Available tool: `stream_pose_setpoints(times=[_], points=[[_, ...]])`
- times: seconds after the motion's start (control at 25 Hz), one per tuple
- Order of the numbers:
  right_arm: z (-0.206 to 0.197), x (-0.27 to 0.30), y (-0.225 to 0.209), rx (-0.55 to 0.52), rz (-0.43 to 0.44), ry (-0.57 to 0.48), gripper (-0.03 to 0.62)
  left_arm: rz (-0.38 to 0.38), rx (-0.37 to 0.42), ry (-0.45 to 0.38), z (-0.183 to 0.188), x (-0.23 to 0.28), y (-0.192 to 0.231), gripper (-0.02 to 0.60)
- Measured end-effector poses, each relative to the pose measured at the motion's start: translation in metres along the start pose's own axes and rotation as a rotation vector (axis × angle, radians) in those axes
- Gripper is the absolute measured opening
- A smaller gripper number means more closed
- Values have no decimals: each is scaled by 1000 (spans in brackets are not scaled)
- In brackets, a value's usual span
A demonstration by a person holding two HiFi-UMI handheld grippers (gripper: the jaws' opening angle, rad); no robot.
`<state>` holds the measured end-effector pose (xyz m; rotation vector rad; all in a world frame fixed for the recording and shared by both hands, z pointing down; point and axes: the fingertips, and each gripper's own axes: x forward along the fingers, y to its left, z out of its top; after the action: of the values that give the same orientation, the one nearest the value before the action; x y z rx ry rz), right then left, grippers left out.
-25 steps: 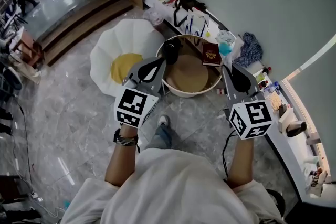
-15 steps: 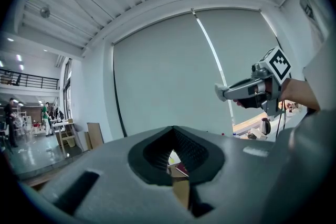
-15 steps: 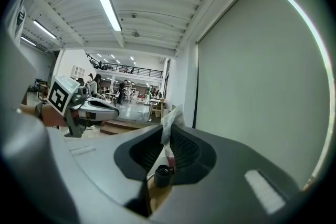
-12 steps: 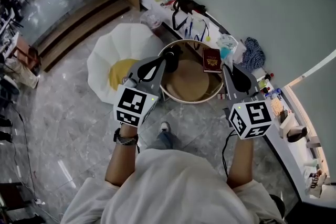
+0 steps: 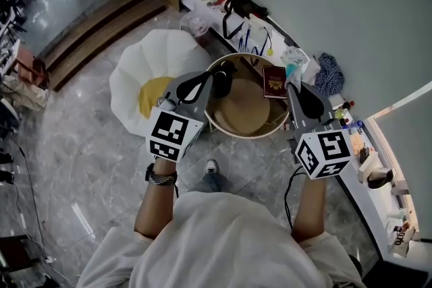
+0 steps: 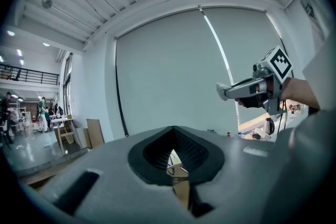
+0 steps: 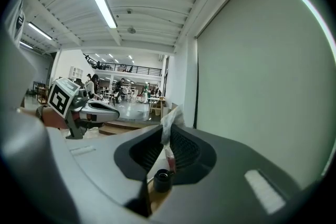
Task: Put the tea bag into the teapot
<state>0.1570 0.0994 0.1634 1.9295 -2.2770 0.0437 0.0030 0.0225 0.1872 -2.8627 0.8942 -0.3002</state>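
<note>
L claw (image 5: 219, 75): jaws pressed together, nothing btwn them. R claw (image 5: 292, 85): jaws pinching the tea bag (image 7: 170, 119), which is pale and crumpled, sticking up above the pads w/ a reddish strip lower down. Both claws point roughly level, side by side but apart, over a marble floor (image 5: 74, 158). Their tips sit at the left and right edges of a round rimmed bench (image 5: 233, 129) w/ a beige top. Dark red booklet (image 5: 275, 81) lies near its far-right edge, just beside R claw's tip. On the floor left of it: white petal-shaped cushion (image 5: 131, 74), yellow centre. Farther off, a long white bench (image 5: 368, 202) runs along the wall, cluttered; a blue cloth (image 5: 329, 74) lies on it.
</note>
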Motion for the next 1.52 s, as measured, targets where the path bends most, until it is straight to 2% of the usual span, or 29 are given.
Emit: stream_pose_setpoints(times=[0.84,1.52], points=[[5,98,-8,16,-1,35,44,-28,-17,24,-18,53,77,6],[0,180,-3,18,6,77,46,-42,-41,55,-48,84,143,6]])
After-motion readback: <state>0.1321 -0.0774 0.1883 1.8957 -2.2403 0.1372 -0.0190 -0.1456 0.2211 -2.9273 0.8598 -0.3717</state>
